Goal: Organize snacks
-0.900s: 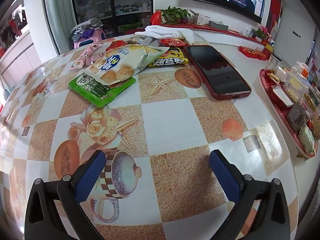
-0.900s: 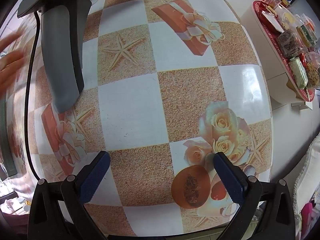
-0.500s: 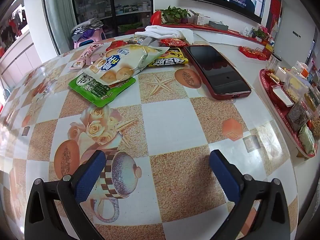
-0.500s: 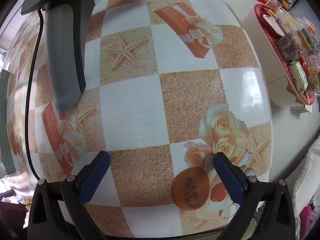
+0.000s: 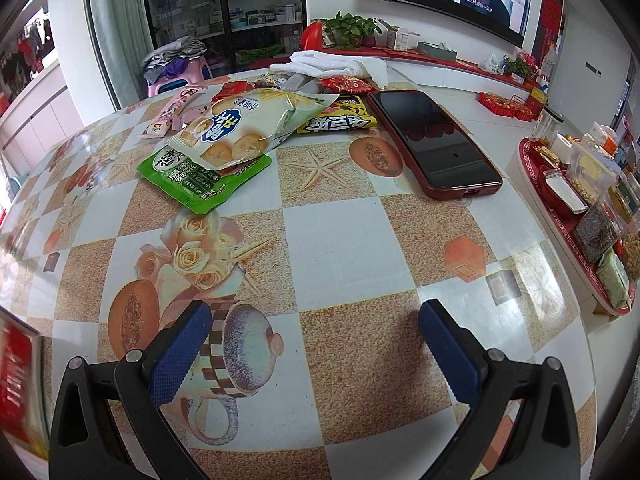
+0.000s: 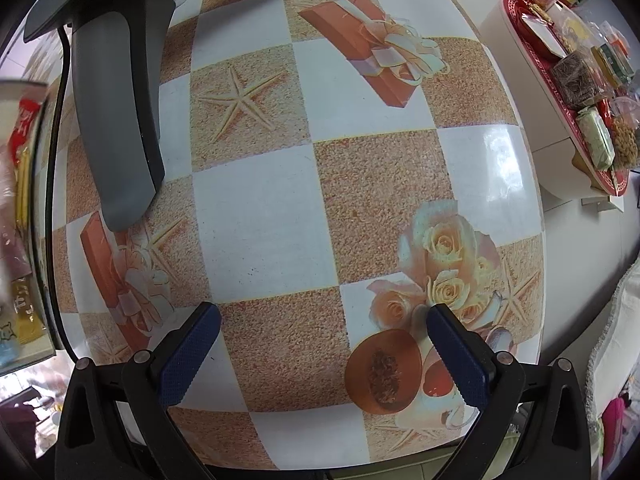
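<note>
Several snack packets lie at the far side of the patterned table (image 5: 336,240): a pale yellow biscuit bag (image 5: 248,128) on top of a green packet (image 5: 200,180), a yellow packet (image 5: 340,122), a pink packet (image 5: 172,114) and a red packet (image 5: 346,85). My left gripper (image 5: 314,354) is open and empty, low over the near table, well short of them. My right gripper (image 6: 322,356) is open and empty over bare tablecloth near the table edge. A blurred box of snacks (image 6: 18,216) shows at the far left of the right wrist view.
A phone in a red case (image 5: 434,142) lies right of the snacks. A white towel (image 5: 332,65) lies behind them. The other gripper's grey handle (image 6: 116,116) stands on the table. A red tray of goods (image 5: 592,216) sits on a side table at right.
A blurred red and yellow snack box has come into view at the left edge of both views. Both grippers have stayed open and hardly moved.
</note>
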